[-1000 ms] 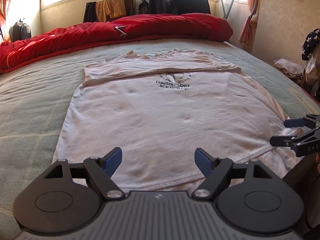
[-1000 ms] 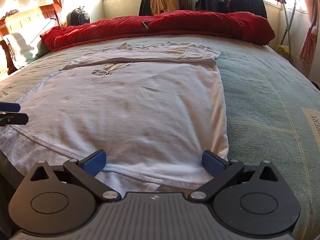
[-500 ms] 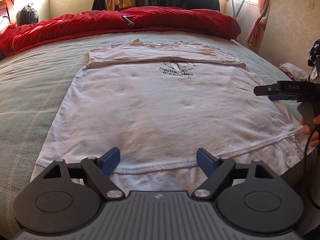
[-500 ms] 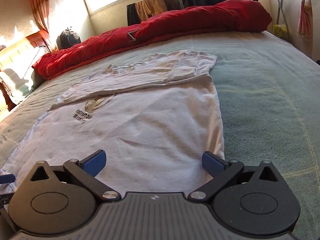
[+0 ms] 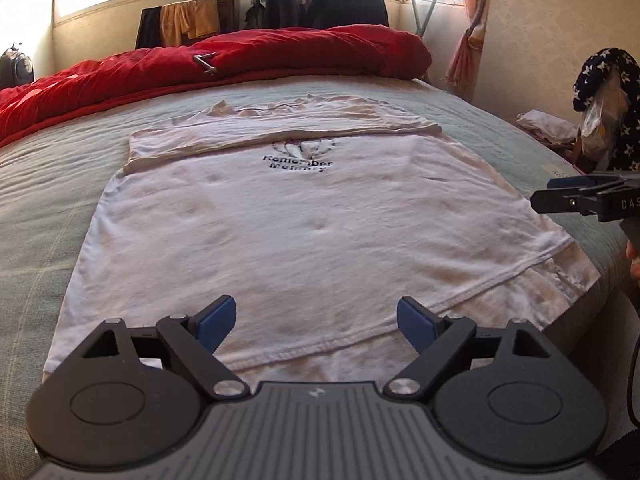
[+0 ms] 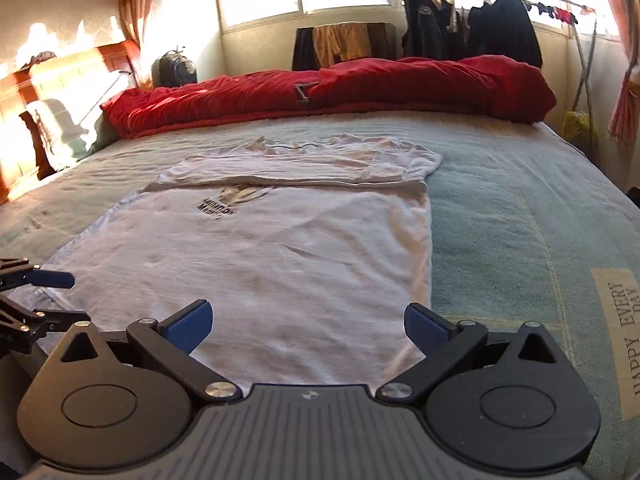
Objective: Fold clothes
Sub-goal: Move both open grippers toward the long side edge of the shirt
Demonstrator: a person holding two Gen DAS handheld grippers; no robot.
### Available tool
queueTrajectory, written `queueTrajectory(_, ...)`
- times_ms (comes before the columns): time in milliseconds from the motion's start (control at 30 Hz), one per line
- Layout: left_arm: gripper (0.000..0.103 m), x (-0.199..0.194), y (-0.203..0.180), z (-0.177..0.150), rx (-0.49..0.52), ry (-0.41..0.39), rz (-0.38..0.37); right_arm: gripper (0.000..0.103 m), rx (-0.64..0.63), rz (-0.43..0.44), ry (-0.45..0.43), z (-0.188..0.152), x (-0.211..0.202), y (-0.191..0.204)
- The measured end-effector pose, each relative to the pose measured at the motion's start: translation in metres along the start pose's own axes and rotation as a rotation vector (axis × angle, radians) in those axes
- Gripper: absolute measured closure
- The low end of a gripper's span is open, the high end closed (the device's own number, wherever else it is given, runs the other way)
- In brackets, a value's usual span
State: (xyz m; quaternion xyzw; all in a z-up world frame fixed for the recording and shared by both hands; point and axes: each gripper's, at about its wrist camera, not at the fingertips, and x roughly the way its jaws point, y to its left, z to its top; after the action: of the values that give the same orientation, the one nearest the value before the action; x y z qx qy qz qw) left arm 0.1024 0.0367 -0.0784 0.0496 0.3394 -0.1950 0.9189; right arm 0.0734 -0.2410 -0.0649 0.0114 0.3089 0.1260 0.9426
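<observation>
A white T-shirt (image 5: 300,220) with a black chest print lies flat on the bed, its top part folded down across the shoulders; it also fills the middle of the right wrist view (image 6: 260,260). My left gripper (image 5: 316,320) hovers over the hem near the shirt's left side, jaws opening, nothing between them. My right gripper (image 6: 306,322) stands open above the hem at the shirt's right edge, empty. Each gripper shows at the border of the other's view: the right gripper (image 5: 560,200), the left gripper (image 6: 64,298).
A red duvet (image 5: 240,60) is heaped along the far side of the grey-green bedspread (image 6: 520,220). Behind it stand a clothes rack (image 6: 500,28) with dark garments and a backpack (image 6: 174,68). A wooden headboard (image 6: 60,80) is at left, and piled clothes (image 5: 604,112) lie beyond the bed's right edge.
The right gripper has risen from the shirt's hem corner and now hangs higher above it. The left gripper's jaws stand a little wider. The shirt lies as before.
</observation>
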Motion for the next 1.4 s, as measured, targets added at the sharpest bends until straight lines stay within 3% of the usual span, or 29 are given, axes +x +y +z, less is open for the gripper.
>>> queueTrajectory(100,0.015,0.004,-0.005,-0.009,-0.007,0.014,-0.041,0.000,-0.093,-0.016,0.051,-0.004,0.017,0.032)
queueTrajectory(200,0.015,-0.002,-0.011,-0.023,0.033,-0.001,-0.029,0.000,-0.130,-0.048,0.151,-0.018,0.033,0.050)
queueTrajectory(400,0.013,-0.021,-0.008,-0.039,0.057,0.007,-0.038,0.000,-0.079,-0.057,0.198,-0.027,0.026,0.045)
queueTrajectory(633,0.013,-0.023,-0.006,-0.006,0.072,-0.028,-0.012,0.000,-0.064,-0.037,0.177,-0.031,0.027,0.040)
queueTrajectory(933,0.013,0.033,-0.031,0.041,0.144,-0.022,-0.021,0.000,-0.054,-0.021,0.149,-0.034,0.027,0.037)
queueTrajectory(1100,0.013,0.054,-0.047,0.026,0.143,0.037,-0.056,0.000,-0.051,-0.009,0.133,-0.036,0.026,0.035)
queueTrajectory(1300,0.008,0.035,-0.041,0.004,0.088,0.021,-0.065,0.000,-0.056,0.004,0.113,-0.039,0.025,0.033)
queueTrajectory(1400,0.008,0.024,-0.044,-0.004,0.126,0.027,-0.052,0.000,-0.058,0.006,0.108,-0.039,0.025,0.033)
